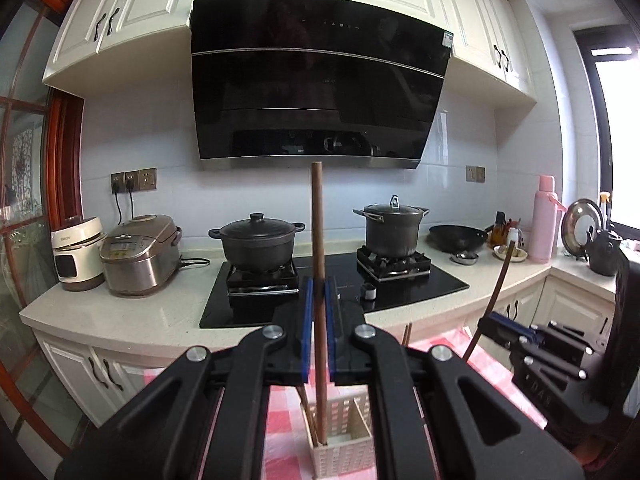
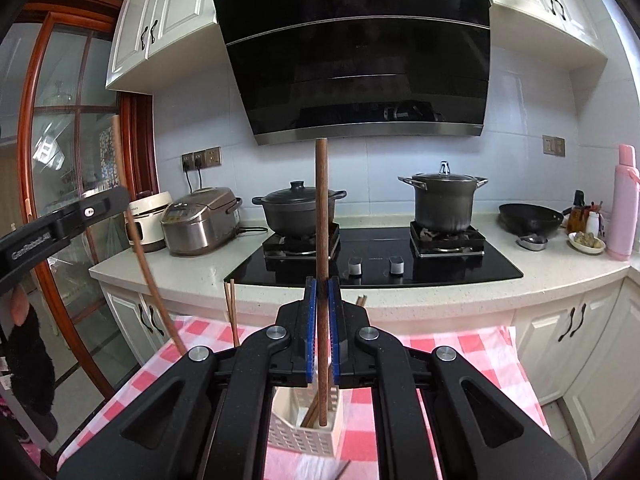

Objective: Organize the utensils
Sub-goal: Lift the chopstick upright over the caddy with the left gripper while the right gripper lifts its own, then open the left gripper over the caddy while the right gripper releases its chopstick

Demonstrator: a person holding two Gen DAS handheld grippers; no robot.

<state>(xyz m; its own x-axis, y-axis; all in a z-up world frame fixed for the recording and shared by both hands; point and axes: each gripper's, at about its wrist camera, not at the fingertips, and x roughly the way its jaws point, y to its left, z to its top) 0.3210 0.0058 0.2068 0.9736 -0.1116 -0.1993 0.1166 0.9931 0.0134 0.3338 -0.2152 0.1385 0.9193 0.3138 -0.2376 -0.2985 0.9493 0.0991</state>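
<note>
Both grippers carry 1 wooden chopstick each, upright, long axis vertical. Left gripper (image 1: 319, 300): jaws clamped narrow on its chopstick (image 1: 317, 220). Right gripper (image 2: 322, 300): jaws clamped narrow on its chopstick (image 2: 321, 208).

White slotted utensil holder (image 1: 340, 452) stands on the pink checked worktop cloth (image 2: 460, 352), directly below both jaws. Lower tip of each stick appears to sit inside the holder. It already holds at least 1 more brown stick, leaning. Judgement: both hands equally near; release drops the sticks in.
</note>
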